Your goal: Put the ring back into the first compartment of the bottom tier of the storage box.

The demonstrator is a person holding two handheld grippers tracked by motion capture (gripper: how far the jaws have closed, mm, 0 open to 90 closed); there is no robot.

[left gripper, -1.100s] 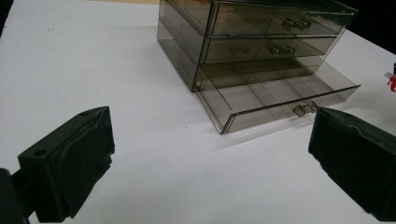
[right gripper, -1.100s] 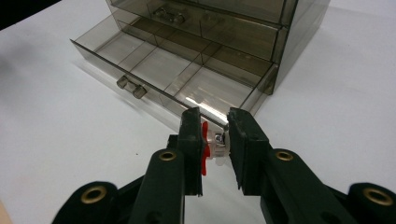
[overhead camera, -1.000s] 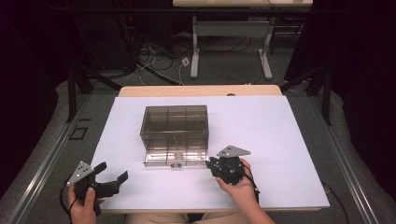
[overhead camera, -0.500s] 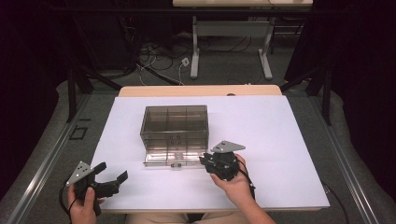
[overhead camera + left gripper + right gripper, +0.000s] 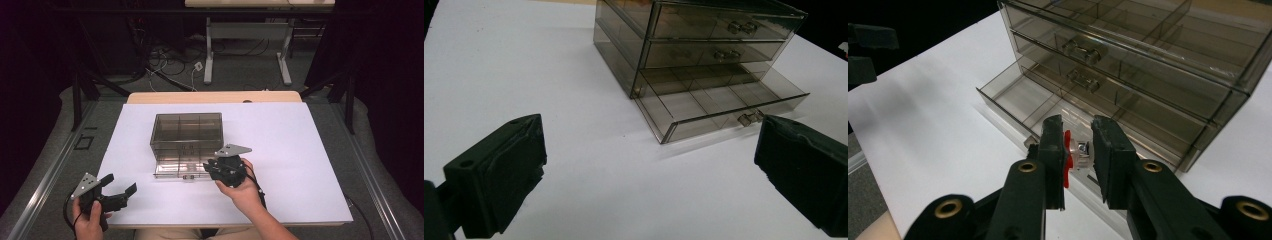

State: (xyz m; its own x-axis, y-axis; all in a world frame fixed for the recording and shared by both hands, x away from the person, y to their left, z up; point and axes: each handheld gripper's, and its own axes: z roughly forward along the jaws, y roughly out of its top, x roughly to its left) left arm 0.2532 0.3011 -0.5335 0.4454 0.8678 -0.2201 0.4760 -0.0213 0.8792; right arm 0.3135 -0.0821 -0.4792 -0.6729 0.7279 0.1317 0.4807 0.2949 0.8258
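A smoky clear drawer unit (image 5: pixel 186 131) (image 5: pixel 704 35) (image 5: pixel 1148 55) with three drawers stands mid-table. Its bottom drawer (image 5: pixel 172 170) (image 5: pixel 714 102) (image 5: pixel 1018 95) is pulled out, and its compartments look bare. My right gripper (image 5: pixel 210 167) (image 5: pixel 1077 145) hovers at the open drawer's front right corner, shut on a small red and silver piece (image 5: pixel 1081 149). My left gripper (image 5: pixel 120 184) (image 5: pixel 649 170) rests at the table's near left corner, pointing toward the unit. Its jaws stand wide open with nothing between them.
The white table top (image 5: pixel 300 150) spreads wide to the right of the unit and in front of it. A wooden strip (image 5: pixel 215 97) runs along its far edge. Desk legs and floor cables (image 5: pixel 200 65) lie beyond.
My right gripper has moved left and a little up, toward the open drawer's front, still holding the small piece. The left gripper has not moved.
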